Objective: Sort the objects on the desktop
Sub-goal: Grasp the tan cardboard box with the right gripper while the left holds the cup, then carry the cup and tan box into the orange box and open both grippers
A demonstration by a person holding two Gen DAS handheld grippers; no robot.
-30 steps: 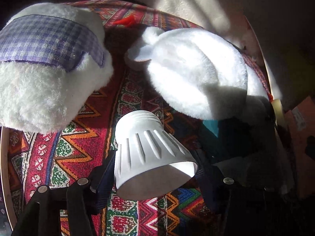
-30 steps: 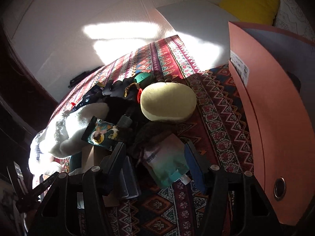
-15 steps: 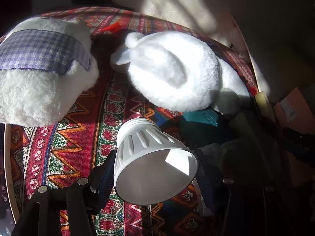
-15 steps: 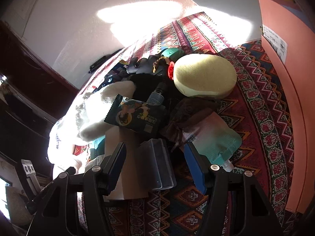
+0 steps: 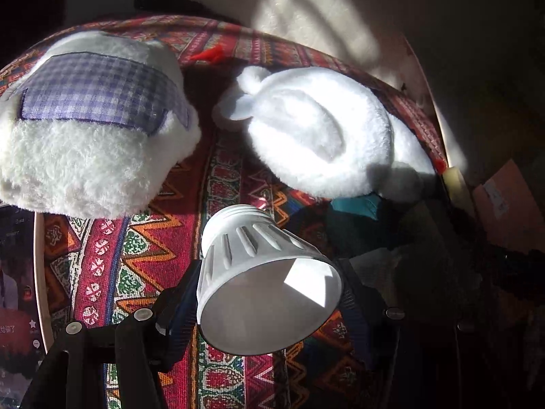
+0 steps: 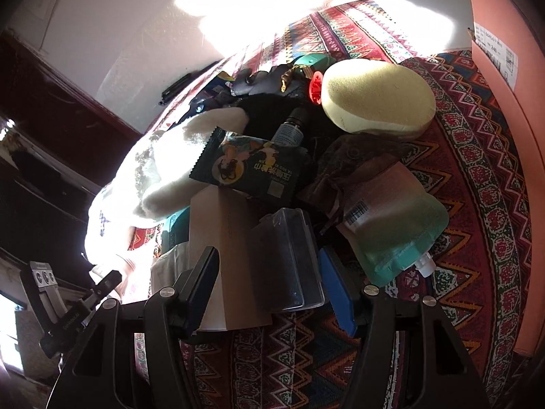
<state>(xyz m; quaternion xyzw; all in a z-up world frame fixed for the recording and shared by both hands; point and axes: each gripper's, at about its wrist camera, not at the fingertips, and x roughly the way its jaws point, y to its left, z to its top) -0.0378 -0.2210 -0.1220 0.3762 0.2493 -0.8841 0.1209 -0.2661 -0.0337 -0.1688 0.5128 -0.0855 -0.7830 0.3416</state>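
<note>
Between the left gripper (image 5: 269, 293)'s fingers (image 5: 184, 293), a white ribbed cup (image 5: 265, 272) is being held on its side, clamped at both walls, its open mouth facing the camera and its base pointing toward the white plush toy (image 5: 327, 136). It is hanging above the patterned cloth (image 5: 112, 255) covering the counter, short of the plush and right of the checked fluffy slipper (image 5: 88, 126). Judging by this, a carry step is in hand; setting the cup down calls for a bare spot near the plush. The right gripper (image 6: 272, 283) is standing spread wide, gripping nothing, straddling a clear plastic case (image 6: 286, 259) atop a brown card (image 6: 221, 238), left of the teal pouch (image 6: 391, 225).
</note>
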